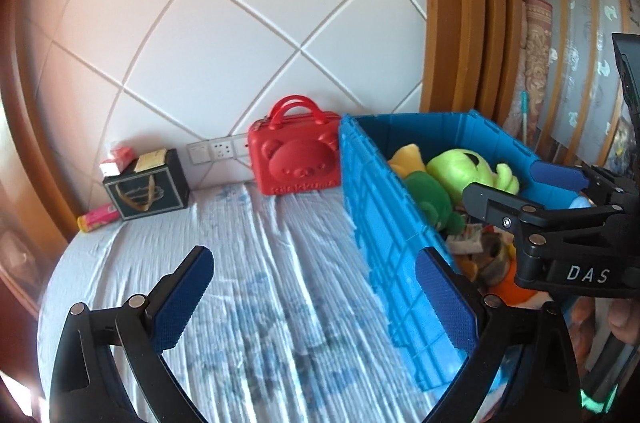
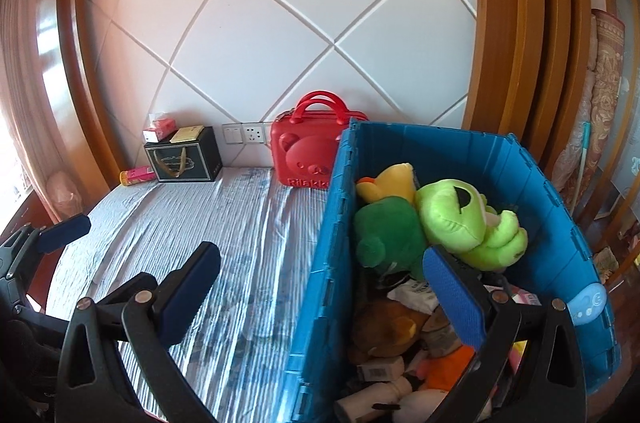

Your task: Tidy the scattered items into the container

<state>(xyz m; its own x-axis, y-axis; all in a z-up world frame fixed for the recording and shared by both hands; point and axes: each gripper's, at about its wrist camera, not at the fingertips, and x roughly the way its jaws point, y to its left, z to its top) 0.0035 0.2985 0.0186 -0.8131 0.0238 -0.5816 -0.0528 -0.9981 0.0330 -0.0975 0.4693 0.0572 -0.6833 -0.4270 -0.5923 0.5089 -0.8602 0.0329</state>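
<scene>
Blue crate (image 2: 472, 159) at right of frame, on the bed (image 2: 224, 235), packed with plush toys (image 2: 460, 219). Left gripper (image 1: 314, 307) and right gripper (image 2: 320, 297): fingers spread wide, both empty.

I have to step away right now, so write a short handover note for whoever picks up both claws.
Left claw: open, empty, over the striped sheet beside the blue crate's near wall.
Right claw: open, empty, straddling that crate wall.
Done: the crate holds the light green plush, dark green plush, yellow plush and a pile of small items below.
Left: the open sheet shows nothing loose. By the headboard sit a red bear case, a black gift bag and a pink tube; check whether they belong in the crate.
</scene>
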